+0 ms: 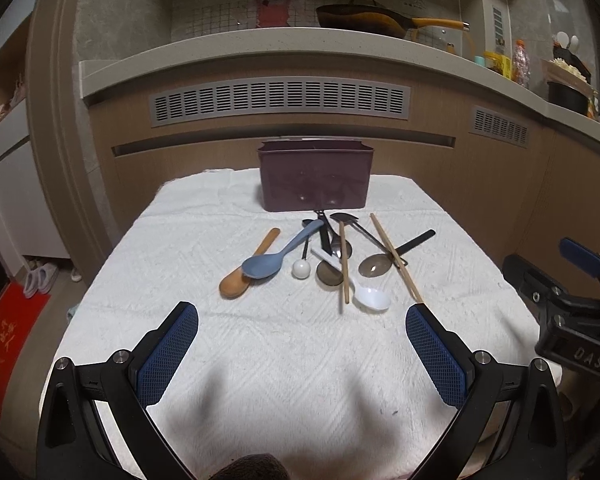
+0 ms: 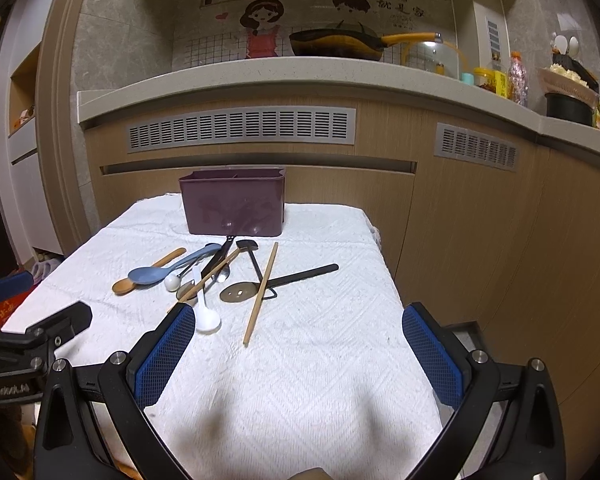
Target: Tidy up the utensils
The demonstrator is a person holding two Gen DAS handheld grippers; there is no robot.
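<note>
Left gripper [image 1: 302, 314]: jaws wide apart, empty, above the near part of the white cloth [image 1: 284, 364].
Right gripper [image 2: 298, 316]: jaws wide apart, empty, above the cloth's near right part.
White cloth: quilted, spread over a table; landmark for all below.
Chopstick [image 2: 261, 293]: on the cloth's right half, long axis near to far, far tip leaning slightly right, lying across a round metal disc tool with a black handle [image 2: 278, 281].
Second chopstick [image 1: 344, 261]: mid-cloth, long axis near to far, across a white spoon [image 1: 370, 297] with its bowl nearest.
Blue spoon [image 1: 274, 255]: left of centre, bowl near, handle pointing far-right, bowl resting on the bowl of a wooden spoon [image 1: 244, 271] lying the same way.
White ball-ended utensil [image 1: 301, 269] and dark metal pieces: heaped between the spoons and the chopsticks.
Purple bin [image 1: 314, 176]: upright at the cloth's far edge, just beyond the heap.
Beyond the cloth: wood-grain cabinet with grey vents [image 1: 280, 100], pale counter, pan [image 1: 364, 20] with an orange handle, cartoon wall sticker.
</note>
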